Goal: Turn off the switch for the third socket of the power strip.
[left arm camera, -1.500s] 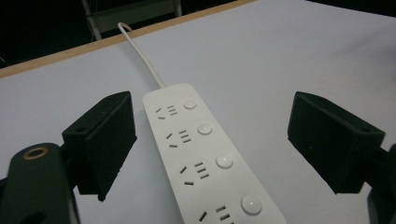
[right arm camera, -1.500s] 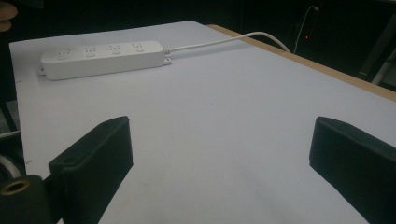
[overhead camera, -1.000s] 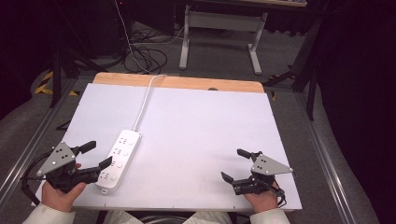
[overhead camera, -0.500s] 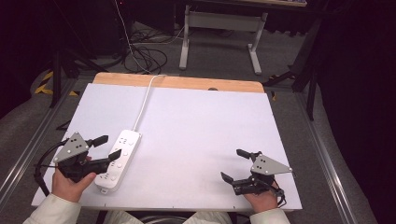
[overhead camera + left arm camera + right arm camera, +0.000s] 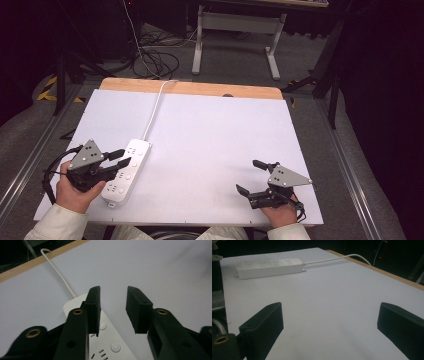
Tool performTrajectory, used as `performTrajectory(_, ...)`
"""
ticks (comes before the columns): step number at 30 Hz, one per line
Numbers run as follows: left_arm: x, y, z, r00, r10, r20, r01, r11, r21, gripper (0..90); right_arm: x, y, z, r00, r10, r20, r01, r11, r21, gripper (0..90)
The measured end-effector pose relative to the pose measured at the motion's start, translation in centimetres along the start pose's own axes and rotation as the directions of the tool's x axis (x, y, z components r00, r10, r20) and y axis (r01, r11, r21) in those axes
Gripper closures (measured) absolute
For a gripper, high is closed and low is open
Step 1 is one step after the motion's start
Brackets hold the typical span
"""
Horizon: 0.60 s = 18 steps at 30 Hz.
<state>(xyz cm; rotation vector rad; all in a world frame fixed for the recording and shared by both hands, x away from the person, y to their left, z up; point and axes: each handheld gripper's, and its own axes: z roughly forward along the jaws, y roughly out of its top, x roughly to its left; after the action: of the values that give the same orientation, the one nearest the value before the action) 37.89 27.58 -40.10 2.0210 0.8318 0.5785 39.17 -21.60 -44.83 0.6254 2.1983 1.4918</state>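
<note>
While both tongs sit low in the frame, the right tongs (image 5: 251,176) at lower right gape wide over bare table (image 5: 215,130); the left tongs (image 5: 121,157), parted, hang over the strip (image 5: 126,171) at lower left, whose cord (image 5: 154,109) runs up to the far edge.
</note>
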Motion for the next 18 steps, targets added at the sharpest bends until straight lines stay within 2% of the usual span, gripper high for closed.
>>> performTrajectory(3, -0.5, 0.2, 0.3, 0.9988, 0.046, -0.019, -0.045, 0.9981, 0.042, 74.2, 0.0, 0.0, 0.0, 1.0, -0.005, -0.002, 0.005, 1.0, -0.003, 7.3)
performTrajectory(5, -0.5, 0.2, 0.3, 0.998, 0.058, -0.024, -0.057, 0.9971, 0.052, 80.6, 0.0, 0.0, 0.0, 1.0, 0.0, -0.001, 0.0, 1.0, -0.004, 7.3)
performTrajectory(7, -0.7, 0.4, 0.6, 0.9976, 0.068, -0.012, -0.066, 0.9932, 0.096, 87.1, 0.0, 0.0, -0.1, 1.0, 0.002, 0.0, -0.002, 1.0, -0.006, 7.3)
performTrajectory(9, -0.7, 0.5, 0.7, 0.9982, 0.059, -0.001, -0.059, 0.9919, 0.113, 89.8, -0.1, -0.1, -0.1, 1.0, 0.002, 0.0, -0.002, 1.0, -0.005, 7.3)
performTrajectory(10, -0.5, 0.6, 1.0, 0.999, 0.04, 0.018, -0.042, 0.9874, 0.152, 89.9, -0.1, -0.1, 0.0, 1.0, 0.002, -0.001, -0.002, 1.0, -0.004, 7.3)
performTrajectory(13, -0.1, 0.7, 1.5, 0.9994, 0.0, 0.033, -0.007, 0.9759, 0.218, 90.0, -0.1, 0.0, 0.0, 1.0, 0.003, -0.001, -0.003, 1.0, -0.003, 7.3)
performTrajectory(17, 0.1, 0.7, 2.2, 0.9989, -0.002, 0.047, -0.012, 0.956, 0.293, 90.0, 0.0, 0.0, 0.0, 1.0, 0.002, -0.001, -0.002, 1.0, -0.006, 7.3)
performTrajectory(18, 0.1, 0.7, 2.2, 0.9989, -0.002, 0.047, -0.012, 0.956, 0.293, 89.9, 0.0, 0.0, -0.1, 1.0, 0.002, 0.0, -0.002, 1.0, -0.007, 7.3)
